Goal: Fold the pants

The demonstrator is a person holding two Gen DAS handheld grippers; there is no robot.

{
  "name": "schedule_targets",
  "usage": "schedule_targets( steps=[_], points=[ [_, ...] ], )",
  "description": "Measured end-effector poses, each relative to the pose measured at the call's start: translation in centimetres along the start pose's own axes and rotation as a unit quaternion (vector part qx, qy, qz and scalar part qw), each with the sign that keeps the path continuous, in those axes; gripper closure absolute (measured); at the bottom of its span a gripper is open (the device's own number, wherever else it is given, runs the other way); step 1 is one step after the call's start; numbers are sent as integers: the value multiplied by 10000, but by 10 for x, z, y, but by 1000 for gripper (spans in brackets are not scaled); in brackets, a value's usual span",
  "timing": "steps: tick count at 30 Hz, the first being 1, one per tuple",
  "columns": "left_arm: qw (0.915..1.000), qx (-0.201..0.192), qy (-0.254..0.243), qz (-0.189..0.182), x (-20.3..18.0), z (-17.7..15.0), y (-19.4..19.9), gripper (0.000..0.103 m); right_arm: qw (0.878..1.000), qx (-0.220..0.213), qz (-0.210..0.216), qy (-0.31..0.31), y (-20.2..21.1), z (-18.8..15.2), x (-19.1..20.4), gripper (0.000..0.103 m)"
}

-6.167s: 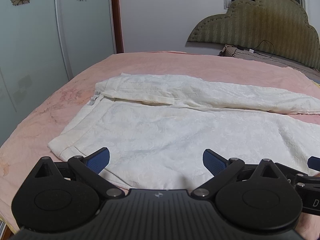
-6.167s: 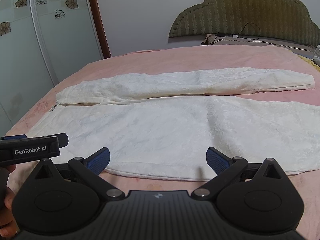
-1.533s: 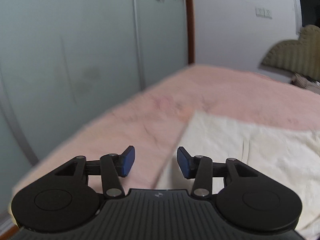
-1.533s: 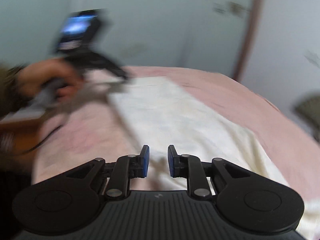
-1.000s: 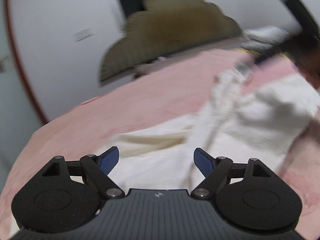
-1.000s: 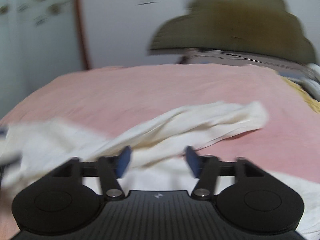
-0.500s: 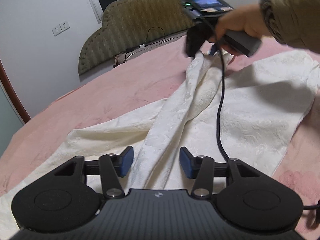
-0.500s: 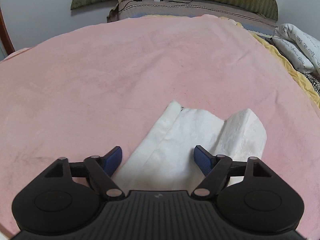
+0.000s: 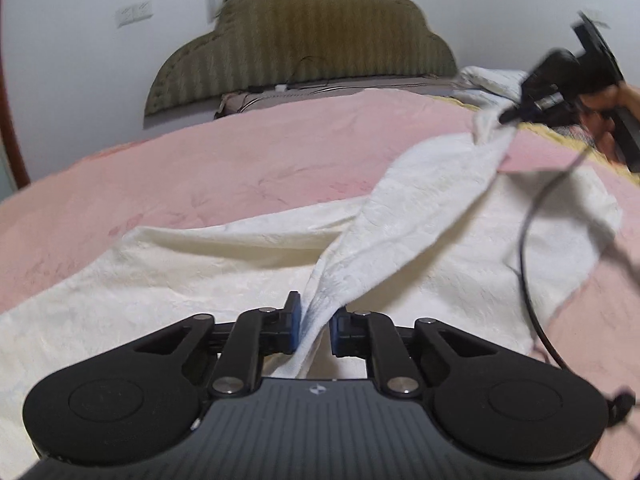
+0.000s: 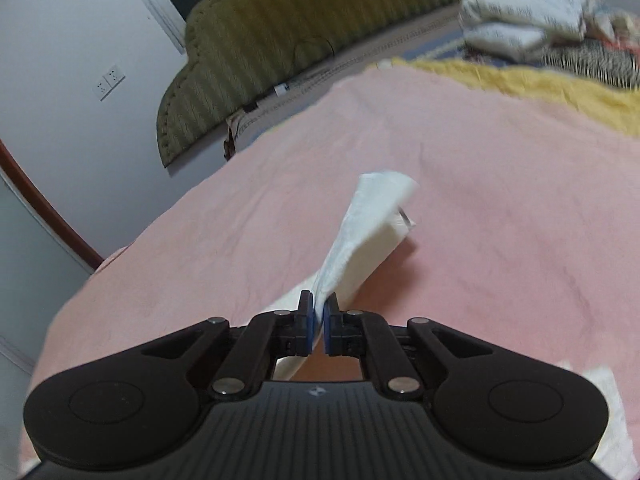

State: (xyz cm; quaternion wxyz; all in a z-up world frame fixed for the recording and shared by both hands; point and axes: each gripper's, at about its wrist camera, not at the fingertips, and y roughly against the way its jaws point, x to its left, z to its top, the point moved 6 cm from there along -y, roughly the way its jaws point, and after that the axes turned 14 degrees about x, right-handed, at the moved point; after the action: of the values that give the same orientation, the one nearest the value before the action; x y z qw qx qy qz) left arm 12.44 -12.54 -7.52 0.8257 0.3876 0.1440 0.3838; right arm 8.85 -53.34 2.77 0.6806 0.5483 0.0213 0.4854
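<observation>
White pants (image 9: 420,216) lie on a pink bedspread (image 9: 200,176). My left gripper (image 9: 314,326) is shut on a fold of one pant leg, which rises taut toward the upper right. There the right gripper (image 9: 508,118) holds the far end of that leg, lifted above the bed. In the right wrist view my right gripper (image 10: 316,320) is shut on the hem end of the pants (image 10: 372,224), which hangs past the fingers over the bedspread (image 10: 500,208). The other leg lies flat.
An olive padded headboard (image 9: 304,40) stands at the far end of the bed. Folded white bedding (image 10: 528,12) and a yellow blanket (image 10: 520,84) lie at the far right. A black cable (image 9: 528,240) hangs across the pants. A wall with sockets is at the left.
Both grippers have closed on the far pant leg, and the leg is now lifted and stretched between them. The right gripper has risen and moved right.
</observation>
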Motion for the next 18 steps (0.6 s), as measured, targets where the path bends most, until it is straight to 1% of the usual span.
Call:
schedule_targets(
  steps=[1,2,3,5,6,7,9,11,13,14,15,16,18],
  points=[
    [9998,-28,200,-9,6,6,0,88,10000,42,22,-22,-5,5,-1,98],
    [9991,-145,405,27,13,13,3,88,10000,-16,64,32,-6,11,5,98],
    [9977,-318,596,88,19,19,12,88,9996,-185,186,114,-1,17,16,98],
    [9944,-689,765,226,24,28,35,88,9949,-776,463,450,24,26,44,98],
    [9937,-834,701,261,22,30,46,88,9904,-1067,633,610,41,24,55,98],
    [9947,-856,514,236,16,30,53,88,9856,-1316,735,762,60,20,62,98],
    [9980,-630,58,13,-1,21,53,88,9805,-1638,627,884,87,3,55,98],
    [9987,-272,-317,-286,-23,1,40,88,9843,-1604,340,652,99,-21,23,98],
    [9976,-42,-633,-272,-39,-17,25,88,9913,-1284,-6,296,95,-54,-18,98],
    [9971,40,-722,-240,-43,-27,17,88,9939,-1076,-184,150,90,-73,-37,98],
    [9971,105,-711,-242,-44,-31,14,88,9953,-919,-297,-8,85,-88,-54,98],
    [9974,114,-664,-262,-44,-32,14,88,9963,-763,-324,-231,80,-103,-68,98],
    [9975,67,-601,-372,-37,-33,20,88,9954,-656,-133,-686,76,-125,-88,98]
  ],
)
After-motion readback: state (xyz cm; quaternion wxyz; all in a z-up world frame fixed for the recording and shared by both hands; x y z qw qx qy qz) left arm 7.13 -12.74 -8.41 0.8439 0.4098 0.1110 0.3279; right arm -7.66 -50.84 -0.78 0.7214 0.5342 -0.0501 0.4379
